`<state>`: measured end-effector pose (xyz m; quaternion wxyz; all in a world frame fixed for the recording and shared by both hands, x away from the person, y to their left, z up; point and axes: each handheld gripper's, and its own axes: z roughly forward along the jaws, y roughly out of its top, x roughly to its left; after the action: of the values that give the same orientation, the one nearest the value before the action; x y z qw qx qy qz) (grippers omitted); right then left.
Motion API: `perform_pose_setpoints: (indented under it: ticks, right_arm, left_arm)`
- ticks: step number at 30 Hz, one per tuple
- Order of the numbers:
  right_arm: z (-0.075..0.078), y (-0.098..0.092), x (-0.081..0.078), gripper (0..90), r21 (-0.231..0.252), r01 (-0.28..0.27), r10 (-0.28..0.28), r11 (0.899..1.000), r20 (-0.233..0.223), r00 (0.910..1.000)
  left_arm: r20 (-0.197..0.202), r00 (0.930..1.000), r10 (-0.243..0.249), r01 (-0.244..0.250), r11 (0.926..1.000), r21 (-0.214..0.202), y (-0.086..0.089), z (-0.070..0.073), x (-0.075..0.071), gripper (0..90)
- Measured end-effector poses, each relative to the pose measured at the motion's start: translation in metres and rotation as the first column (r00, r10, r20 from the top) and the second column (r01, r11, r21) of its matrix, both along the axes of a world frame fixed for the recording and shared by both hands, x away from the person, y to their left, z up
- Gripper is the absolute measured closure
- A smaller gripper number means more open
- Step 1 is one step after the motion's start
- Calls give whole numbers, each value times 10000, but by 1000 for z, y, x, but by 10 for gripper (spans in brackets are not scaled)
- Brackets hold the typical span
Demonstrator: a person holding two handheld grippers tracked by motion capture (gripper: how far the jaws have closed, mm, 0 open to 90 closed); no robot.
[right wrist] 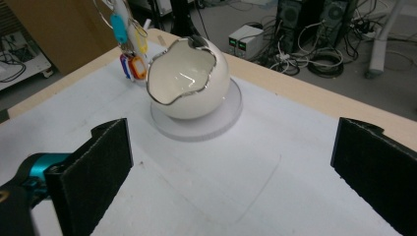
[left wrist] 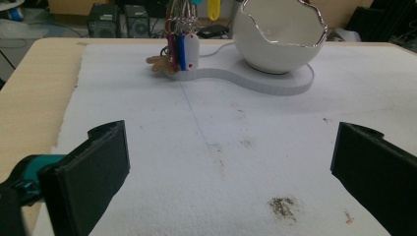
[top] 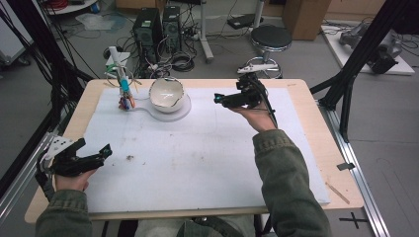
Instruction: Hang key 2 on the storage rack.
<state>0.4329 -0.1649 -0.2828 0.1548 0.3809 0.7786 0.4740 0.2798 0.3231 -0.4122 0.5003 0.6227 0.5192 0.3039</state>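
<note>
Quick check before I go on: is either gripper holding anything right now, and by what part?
Nothing is held. The left gripper and the right gripper both have their jaws wide apart over the white mat. The egg-shaped bowl and keychains sit untouched.

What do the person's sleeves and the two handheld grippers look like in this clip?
Both sleeves are olive green with ribbed cuffs. The left gripper is black with a grey three-cornered plate on top; the right gripper is black with a dark cable. Each claw has two flat black pads and a teal fitting at its base.
</note>
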Motion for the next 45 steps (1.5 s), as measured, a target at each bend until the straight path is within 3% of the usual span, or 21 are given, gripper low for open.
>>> perform_pose_setpoints:
  ticks: [5, 15, 24, 36, 38, 45]
  right_arm:
    - [-11, -17, -8, 11, 81, 157, -157, 9998, 30, 9999]
    - [-35, -45, -22, 11, 169, 635, -629, 9978, -340, 9974]
    - [-49, -62, -33, 11, 285, 869, -855, 9958, -456, 9953]
    - [-68, -92, -52, 11, -13, 1558, -1557, 9878, -407, 9870]
    - [-70, -94, -53, 11, -277, 1634, -1644, 9862, -380, 9857]
    - [-81, -97, -64, 11, -257, 1719, -1723, 9848, -135, 9850]
  left_arm:
    - [-21, 10000, 6, -6, 10000, 4, 0, 0, 0, 17]
    - [-58, 10000, 18, -18, 10000, 36, -1, 0, 0, 17]
    - [-86, 10000, 19, -19, 10000, -6, -1, -1, -1, 17]
    - [-125, 9999, 71, -71, 10000, 11, -1, -1, -2, 17]
    - [-174, 9998, 41, -40, 10000, 20, -1, -1, -2, 17]
    - [-230, 9997, 4, -4, 10000, 18, -1, -2, -1, 17]
